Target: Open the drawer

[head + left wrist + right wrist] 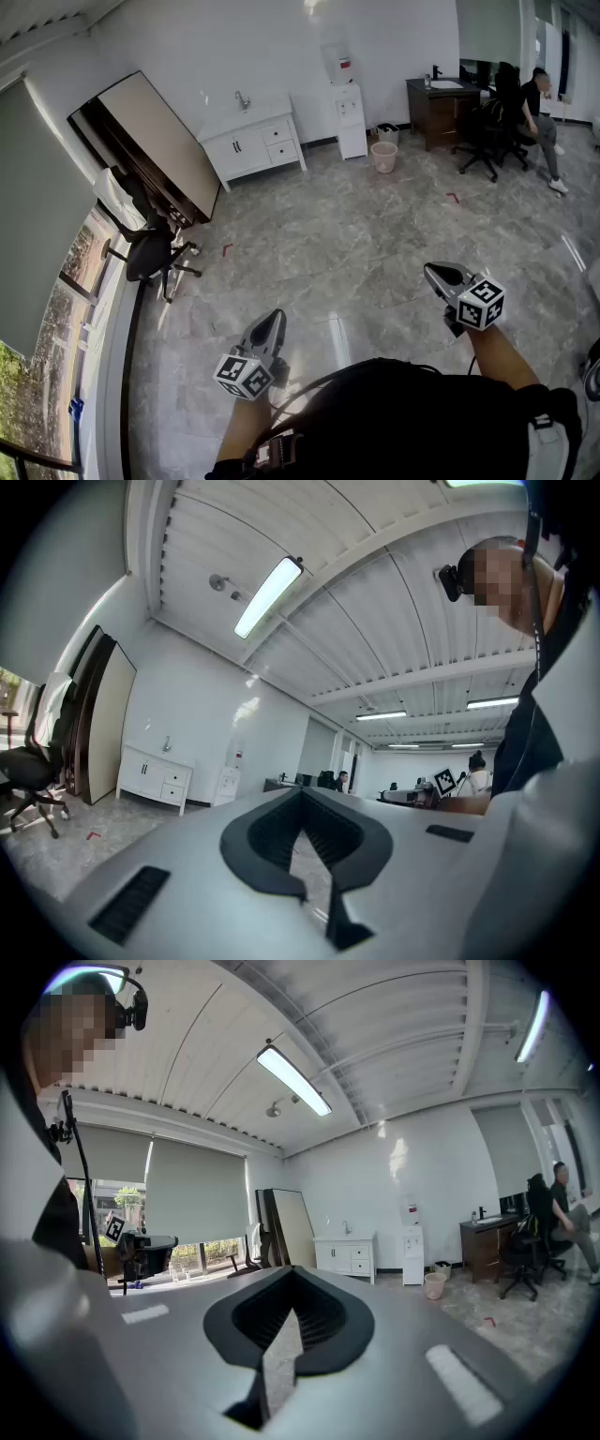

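Our left claw (270, 328) is clenched with nothing in it. In the left gripper view its two dark pads meet at the tip, and only floor shows through the slit behind them. Our right claw (439, 274) is clenched as well and just as empty, with its pads pressed together in the right gripper view. We hold both about level above the grey marbled floor (375, 225), well apart from each other.

The white cabinet (251, 139) stands at the floor's far edge, against the white wall. Its two stacked drawers (279, 142) sit in its right half, and as far as we can tell their fronts lie flush with the cabinet face. The drawers are well apart from both claws, with a wide stretch of floor between. In the left gripper view the cabinet shows off to the left of the jaws; in the right gripper view it shows just right of the jaw tips.

Along that same far edge, a white water dispenser (351, 120) stands just right of the cabinet, and a pink bin (383, 157) beyond that. Toward the floor's left edge, a black office chair (150, 253) stands by the window.
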